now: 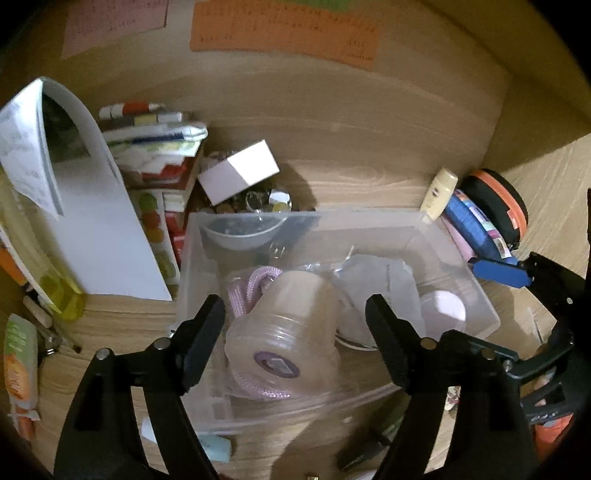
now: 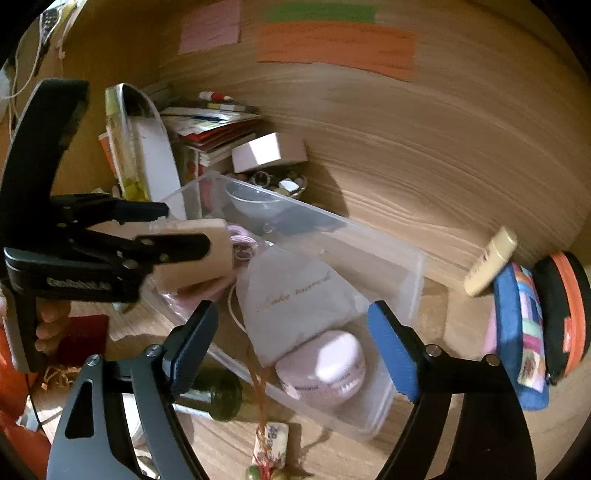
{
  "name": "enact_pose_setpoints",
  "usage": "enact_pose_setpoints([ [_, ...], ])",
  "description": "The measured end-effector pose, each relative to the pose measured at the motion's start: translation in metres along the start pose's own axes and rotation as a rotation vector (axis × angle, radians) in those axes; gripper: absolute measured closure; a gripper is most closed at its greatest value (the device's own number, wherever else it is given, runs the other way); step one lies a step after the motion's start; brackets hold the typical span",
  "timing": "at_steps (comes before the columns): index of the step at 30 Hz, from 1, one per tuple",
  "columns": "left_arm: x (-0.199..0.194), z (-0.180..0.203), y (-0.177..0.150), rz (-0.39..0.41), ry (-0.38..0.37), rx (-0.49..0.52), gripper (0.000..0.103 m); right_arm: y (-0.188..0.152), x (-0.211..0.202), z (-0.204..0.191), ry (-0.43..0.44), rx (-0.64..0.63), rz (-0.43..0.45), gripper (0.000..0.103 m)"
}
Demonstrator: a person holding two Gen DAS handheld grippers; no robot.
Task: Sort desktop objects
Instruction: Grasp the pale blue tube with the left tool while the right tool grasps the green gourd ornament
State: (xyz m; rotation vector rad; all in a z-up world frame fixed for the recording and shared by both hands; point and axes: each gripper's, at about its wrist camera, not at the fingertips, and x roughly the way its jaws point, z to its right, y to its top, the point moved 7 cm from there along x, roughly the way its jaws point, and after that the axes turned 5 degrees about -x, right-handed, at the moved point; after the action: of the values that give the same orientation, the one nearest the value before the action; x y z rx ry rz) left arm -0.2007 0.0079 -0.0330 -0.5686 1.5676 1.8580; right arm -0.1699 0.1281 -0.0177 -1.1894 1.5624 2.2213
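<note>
Partly hidden pink cord (image 1: 242, 291), blurred bin (image 1: 458, 258)

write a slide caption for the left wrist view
Left tool open over a clear plastic bin, a translucent jar lying on a pink cord between its fingers.

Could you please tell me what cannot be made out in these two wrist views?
- Clear plastic bin: near corner hidden by the left gripper, left view.
- Grey cloth pouch: gold lettering too blurred to read, right view.
- Orange paper note: writing too small, left view.
</note>
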Motion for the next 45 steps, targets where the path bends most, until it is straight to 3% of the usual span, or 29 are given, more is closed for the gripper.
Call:
enact_pose_setpoints([
  [12,-0.046,-0.022,-0.015,0.039,0.125,0.057,0.014,-0.025,-0.034,0.016,0.041,0.137,0.034,0.022],
  [24,-0.062,-0.081,-0.045,-0.028,0.261,-0.002,0.014,-0.064,-0.042,0.023,0.019,0.215,-0.011,0.022],
  [31,-0.055,-0.090,-0.061,-0.081,0.202,-0.033,0.014,-0.078,-0.044,0.027,0.006,0.241,-0.027,0.022],
  [45,-0.009,-0.088,-0.104,-0.258,0.164,0.024,0.014,-0.111,-0.017,0.010,0.041,0.243,-0.138,0.022],
])
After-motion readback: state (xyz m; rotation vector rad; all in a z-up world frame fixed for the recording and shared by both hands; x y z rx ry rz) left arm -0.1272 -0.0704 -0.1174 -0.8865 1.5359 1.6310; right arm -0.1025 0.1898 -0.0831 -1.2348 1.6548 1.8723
